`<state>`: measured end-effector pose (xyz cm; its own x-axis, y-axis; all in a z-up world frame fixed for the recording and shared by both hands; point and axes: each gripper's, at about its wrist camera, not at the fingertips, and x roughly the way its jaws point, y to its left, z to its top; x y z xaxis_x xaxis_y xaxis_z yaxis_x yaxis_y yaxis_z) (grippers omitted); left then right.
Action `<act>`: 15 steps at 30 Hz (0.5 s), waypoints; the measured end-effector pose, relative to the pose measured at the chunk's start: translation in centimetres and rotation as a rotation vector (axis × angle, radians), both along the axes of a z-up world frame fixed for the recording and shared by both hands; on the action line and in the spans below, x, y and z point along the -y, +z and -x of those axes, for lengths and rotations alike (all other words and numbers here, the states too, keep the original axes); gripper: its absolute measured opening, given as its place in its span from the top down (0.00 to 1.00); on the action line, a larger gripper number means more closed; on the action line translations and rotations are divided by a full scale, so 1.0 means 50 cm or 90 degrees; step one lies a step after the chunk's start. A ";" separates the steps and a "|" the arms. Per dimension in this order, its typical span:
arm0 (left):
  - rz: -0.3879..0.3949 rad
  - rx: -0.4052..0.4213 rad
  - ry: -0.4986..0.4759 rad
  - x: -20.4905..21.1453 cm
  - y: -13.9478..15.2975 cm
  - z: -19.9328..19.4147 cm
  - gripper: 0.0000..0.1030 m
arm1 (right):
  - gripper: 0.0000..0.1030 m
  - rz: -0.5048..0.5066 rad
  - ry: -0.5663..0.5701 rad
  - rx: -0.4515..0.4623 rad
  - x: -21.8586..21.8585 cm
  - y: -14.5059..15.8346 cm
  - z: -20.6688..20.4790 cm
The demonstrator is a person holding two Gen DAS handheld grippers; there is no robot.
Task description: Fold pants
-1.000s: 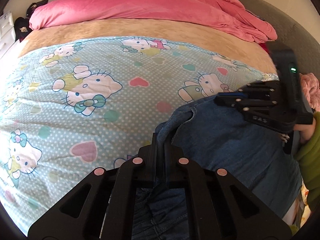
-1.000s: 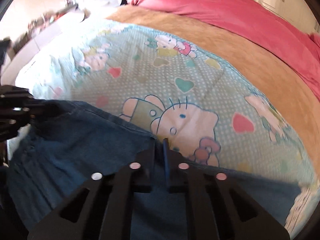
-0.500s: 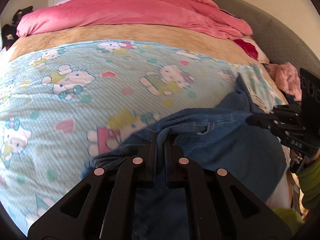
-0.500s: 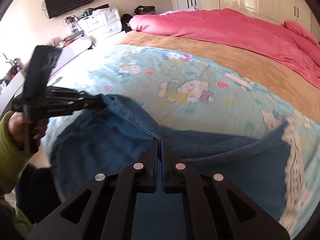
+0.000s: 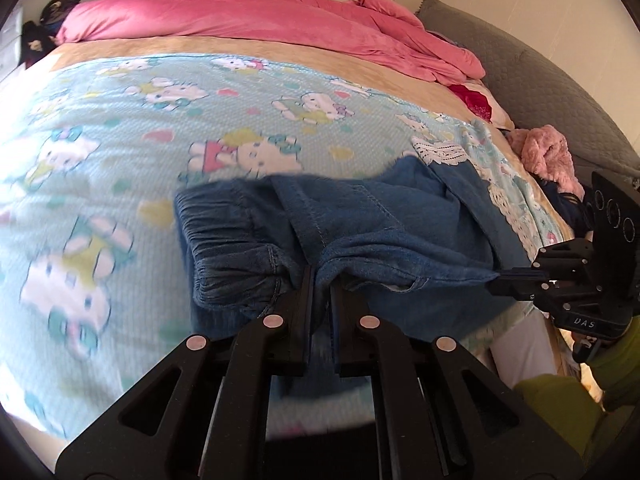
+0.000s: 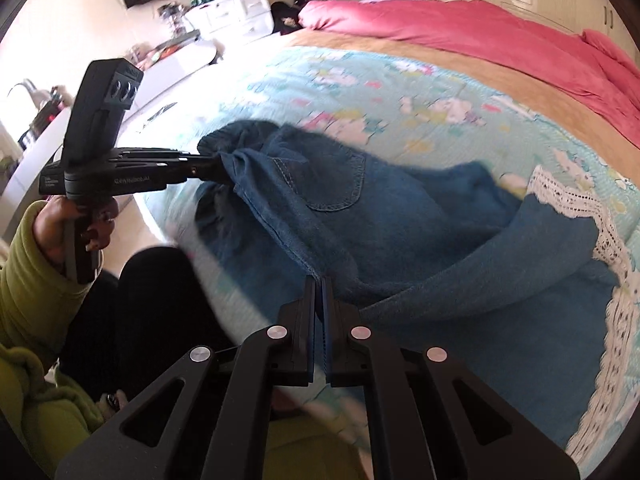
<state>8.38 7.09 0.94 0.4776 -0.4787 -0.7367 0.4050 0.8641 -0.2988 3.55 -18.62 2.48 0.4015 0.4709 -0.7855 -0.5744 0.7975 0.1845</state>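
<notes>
Blue denim pants (image 5: 380, 216) lie bunched near the front edge of the bed, elastic waistband to the left. My left gripper (image 5: 322, 280) is shut on a fold of denim beside the waistband. In the right wrist view it (image 6: 208, 170) comes in from the left, pinching the gathered waistband end. My right gripper (image 6: 319, 284) is shut on a seamed edge of the pants (image 6: 360, 220), just below the back pocket. The left wrist view shows it (image 5: 496, 278) at the right, pulling the denim edge taut. The cloth hangs stretched between the two grippers.
The pants rest on a light blue cartoon-cat blanket (image 5: 120, 140) with a lace edge (image 6: 560, 200). A pink duvet (image 5: 260, 20) is piled at the far side. A grey headboard (image 5: 540, 80) and a fluffy pink garment (image 5: 548, 156) are at the right. White drawers (image 6: 228, 12) stand beyond the bed.
Both grippers have pulled back toward the near edge of the bed, dragging the pants with them. The denim now shows its waistband and back pocket and is stretched between them.
</notes>
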 end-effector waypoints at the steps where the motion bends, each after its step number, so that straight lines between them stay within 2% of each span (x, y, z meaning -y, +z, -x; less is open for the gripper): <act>1: 0.000 0.001 0.003 -0.002 -0.001 0.012 0.98 | 0.98 0.003 0.006 -0.006 -0.005 -0.006 0.010; 8: 0.015 -0.022 0.006 -0.013 -0.016 0.044 0.93 | 0.97 0.042 0.014 -0.045 -0.014 -0.039 0.032; 9: 0.013 -0.021 0.007 -0.012 -0.015 0.048 0.93 | 0.92 0.042 0.015 -0.047 -0.013 -0.039 0.035; 13: 0.006 -0.008 0.006 -0.015 0.002 0.067 0.90 | 0.88 0.028 0.011 -0.044 -0.002 -0.025 0.034; 15: 0.001 0.001 0.007 -0.018 0.013 0.074 0.85 | 0.80 0.034 0.003 -0.036 0.005 -0.017 0.032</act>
<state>4.70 7.99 1.58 0.4839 -0.4751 -0.7349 0.3967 0.8677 -0.2997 1.93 -18.85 1.63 0.3532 0.4288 -0.8315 -0.5677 0.8047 0.1739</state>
